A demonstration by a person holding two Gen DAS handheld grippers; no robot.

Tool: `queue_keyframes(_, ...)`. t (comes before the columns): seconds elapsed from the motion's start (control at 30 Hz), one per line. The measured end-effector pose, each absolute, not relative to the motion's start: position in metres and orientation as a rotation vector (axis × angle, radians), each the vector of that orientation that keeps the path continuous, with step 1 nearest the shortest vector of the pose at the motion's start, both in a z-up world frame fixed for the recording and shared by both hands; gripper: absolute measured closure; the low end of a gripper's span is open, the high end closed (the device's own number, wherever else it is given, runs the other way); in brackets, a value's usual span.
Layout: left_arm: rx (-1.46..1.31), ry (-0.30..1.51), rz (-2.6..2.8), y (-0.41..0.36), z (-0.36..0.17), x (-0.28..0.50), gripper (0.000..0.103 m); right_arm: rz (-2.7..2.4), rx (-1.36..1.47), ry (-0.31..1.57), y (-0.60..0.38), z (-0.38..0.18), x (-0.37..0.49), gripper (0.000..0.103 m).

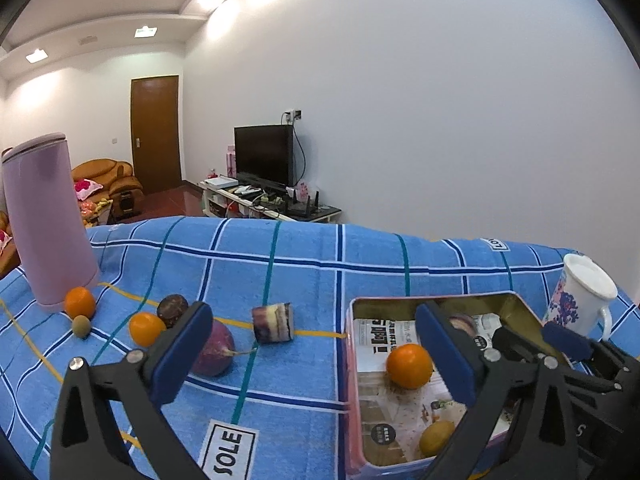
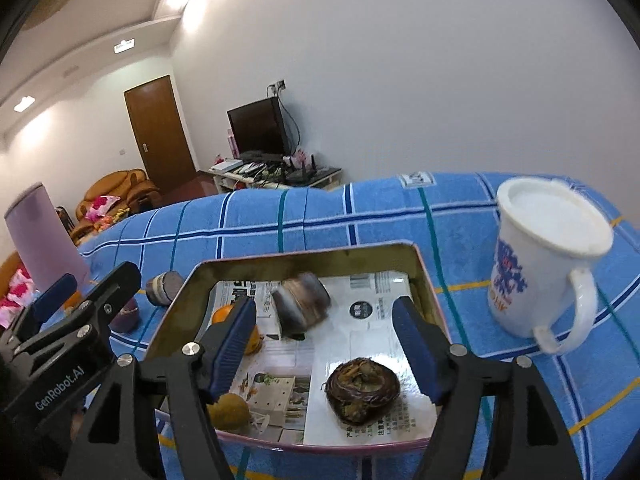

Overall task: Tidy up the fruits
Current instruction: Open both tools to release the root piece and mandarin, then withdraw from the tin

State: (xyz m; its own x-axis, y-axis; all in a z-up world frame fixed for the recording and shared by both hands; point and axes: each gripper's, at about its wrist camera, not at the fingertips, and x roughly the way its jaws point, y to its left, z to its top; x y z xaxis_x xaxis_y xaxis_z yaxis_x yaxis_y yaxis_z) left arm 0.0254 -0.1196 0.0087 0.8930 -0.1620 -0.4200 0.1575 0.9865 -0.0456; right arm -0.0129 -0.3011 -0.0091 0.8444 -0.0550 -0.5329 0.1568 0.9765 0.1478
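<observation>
A blue checked cloth [image 1: 280, 272] covers the table, and a shallow metal tin [image 1: 432, 302] lined with printed paper serves as the landmark. Far to the left of the tin stands a tall lilac canister [image 1: 48, 220], with an orange [image 1: 80, 302] and a small brownish fruit [image 1: 81, 326] at its base. Nearer the tin lie a second orange [image 1: 146, 329], a dark round fruit [image 1: 173, 308], a purple passion fruit [image 1: 214, 350] and a cut, banded purple-and-white chunk [image 1: 273, 322], all on the cloth outside the tin. The left gripper [image 1: 316, 354] hangs over the tin's left edge with jaws spread wide and nothing between its pads. Inside the tin sit a third orange [image 1: 409, 365] and a yellow-green fruit [image 1: 437, 438] toward the near left corner. The right gripper [image 2: 325, 350], jaws apart and gripping nothing, hovers above the tin, where a dark, rough, root-like item [image 2: 363, 390] rests near the front and a blurred banded chunk [image 2: 302, 306] (too smeared to identify) lies behind it. To the right of the tin stands a white mug [image 2: 548, 256] with blue print.
</observation>
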Motion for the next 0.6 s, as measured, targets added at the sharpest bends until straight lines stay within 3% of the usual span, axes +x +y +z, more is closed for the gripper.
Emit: queue_keyframes(0.6,0.085,0.336,-0.034,-0.12,0.004,0.013,0.0,-0.272,0.107,0.447,-0.295,0.003,-0.03,0.031)
